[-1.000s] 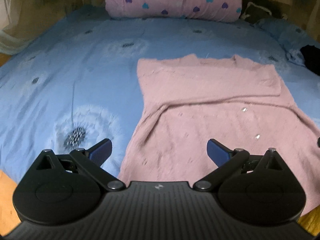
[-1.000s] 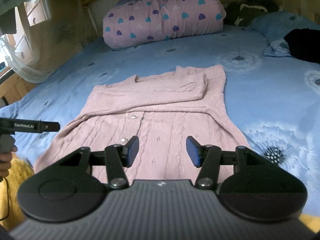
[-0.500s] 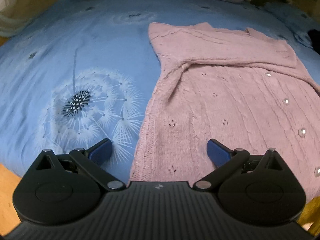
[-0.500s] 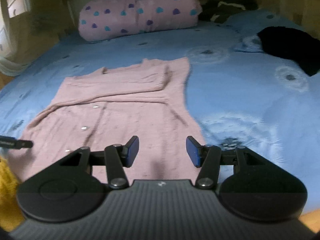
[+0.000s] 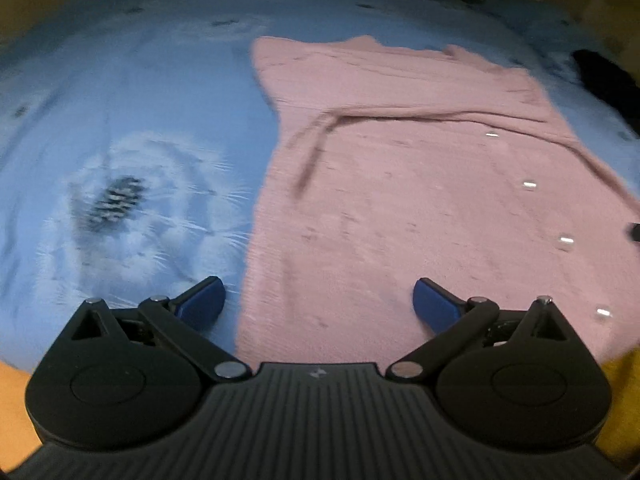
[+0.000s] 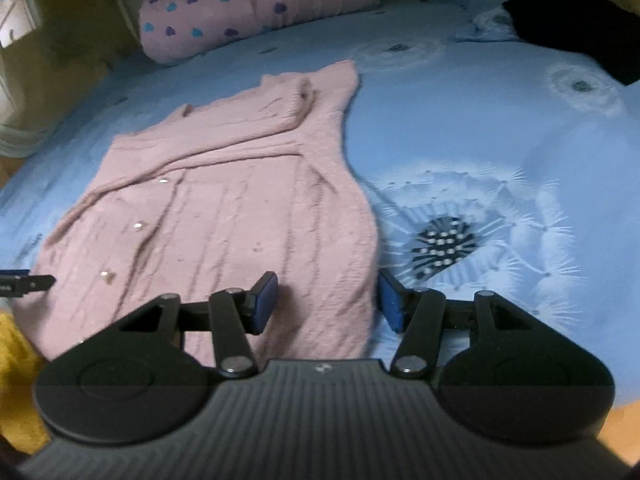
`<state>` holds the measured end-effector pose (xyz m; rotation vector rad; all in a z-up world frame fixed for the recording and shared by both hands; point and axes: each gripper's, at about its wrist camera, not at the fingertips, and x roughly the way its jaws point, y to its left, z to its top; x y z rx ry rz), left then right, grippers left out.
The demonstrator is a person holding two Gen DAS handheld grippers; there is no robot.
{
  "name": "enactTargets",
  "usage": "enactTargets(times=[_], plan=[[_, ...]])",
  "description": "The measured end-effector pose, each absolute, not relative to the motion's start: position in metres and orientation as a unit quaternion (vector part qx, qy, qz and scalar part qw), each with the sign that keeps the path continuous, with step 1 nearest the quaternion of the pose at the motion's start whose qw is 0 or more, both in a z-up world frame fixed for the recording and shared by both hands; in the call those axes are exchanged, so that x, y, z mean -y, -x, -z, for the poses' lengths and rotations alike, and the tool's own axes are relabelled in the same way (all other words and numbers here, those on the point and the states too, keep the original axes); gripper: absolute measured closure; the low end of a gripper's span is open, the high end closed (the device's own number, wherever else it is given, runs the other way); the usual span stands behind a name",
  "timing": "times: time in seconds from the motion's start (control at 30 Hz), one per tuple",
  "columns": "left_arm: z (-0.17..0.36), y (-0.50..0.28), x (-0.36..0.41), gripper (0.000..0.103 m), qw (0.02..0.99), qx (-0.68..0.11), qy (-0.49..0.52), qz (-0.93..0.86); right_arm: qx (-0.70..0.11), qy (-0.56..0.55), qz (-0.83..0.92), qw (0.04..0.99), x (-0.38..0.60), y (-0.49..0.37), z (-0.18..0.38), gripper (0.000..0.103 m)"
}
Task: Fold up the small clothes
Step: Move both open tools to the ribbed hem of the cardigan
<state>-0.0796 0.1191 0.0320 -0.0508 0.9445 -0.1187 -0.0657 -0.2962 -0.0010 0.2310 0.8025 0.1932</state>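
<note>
A pink knitted cardigan (image 5: 420,184) with small shiny buttons lies flat on the blue bed, its sleeves folded across the chest. It also shows in the right wrist view (image 6: 224,216). My left gripper (image 5: 318,304) is open and empty, low over the cardigan's near left hem corner, its fingers straddling the left edge. My right gripper (image 6: 326,298) is open and empty, low over the near right hem corner, its fingers either side of the right edge. The left gripper's fingertip (image 6: 28,282) shows at the far left of the right wrist view.
The blue dandelion-print bedsheet (image 6: 500,152) covers the bed. A pink heart-print rolled quilt (image 6: 256,4) lies at the head. A black garment (image 6: 580,36) lies at the far right. Yellow fabric (image 6: 16,344) sits by the near edge.
Both grippers have dropped lower and closer to the cardigan's near hem. The right gripper has shifted right to the hem's right corner. Both stay open.
</note>
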Motion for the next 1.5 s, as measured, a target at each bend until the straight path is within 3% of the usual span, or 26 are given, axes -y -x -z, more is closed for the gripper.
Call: enactTargets(times=[0.33,0.7,1.1,1.5], plan=[[-0.04,0.095,-0.13,0.001,0.873,-0.469,0.067,0.117,-0.418,-0.165,-0.171,0.877,0.301,0.059,0.0,0.047],[-0.044,0.096,-0.117,0.018,0.863,-0.496,0.026,0.089,-0.421,-0.179,-0.2,0.866,0.292,0.055,0.006,0.047],[-0.048,0.123,-0.117,0.017,0.872,-0.484,0.028,0.071,-0.43,-0.133,-0.174,0.876,0.291,0.084,-0.01,0.049],[-0.02,0.156,-0.147,0.018,0.854,-0.498,0.146,0.005,-0.424,-0.123,-0.149,0.885,0.285,0.12,-0.021,0.049]])
